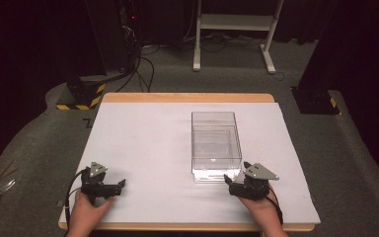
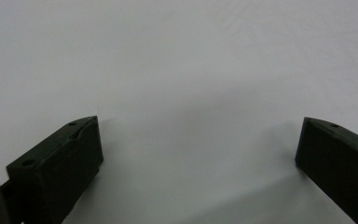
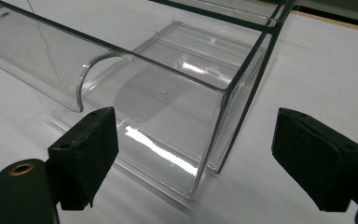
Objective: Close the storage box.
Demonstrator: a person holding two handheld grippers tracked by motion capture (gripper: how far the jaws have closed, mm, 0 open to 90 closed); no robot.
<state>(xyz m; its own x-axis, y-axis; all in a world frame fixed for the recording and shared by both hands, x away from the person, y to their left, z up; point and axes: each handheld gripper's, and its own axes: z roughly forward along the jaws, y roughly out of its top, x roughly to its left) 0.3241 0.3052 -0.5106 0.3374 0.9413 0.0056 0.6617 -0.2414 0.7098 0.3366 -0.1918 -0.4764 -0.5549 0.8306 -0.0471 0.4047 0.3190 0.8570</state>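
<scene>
Two grippers were at the near edge of the table (image 1: 128, 138), each held in a hand, and both stood with jaws wide apart and nothing between them. The right gripper (image 1: 237, 183) sat just short of the near end of the clear plastic box (image 1: 216, 143), which lay right of the table's centre with its long side running away from the person. In the right gripper view the box (image 3: 168, 93) showed a curved cut-out in its front wall, and its near corner stood between the two jaws but ahead of their tips, not yet touched. The left gripper (image 1: 114, 188) rested well apart from the box, over bare white surface.

In my judgement the step in hand was the reach for the box. Done well, the right gripper would go forward squarely, take one thin wall between its pads, and close gently, since smooth plastic could slip or tilt.
</scene>
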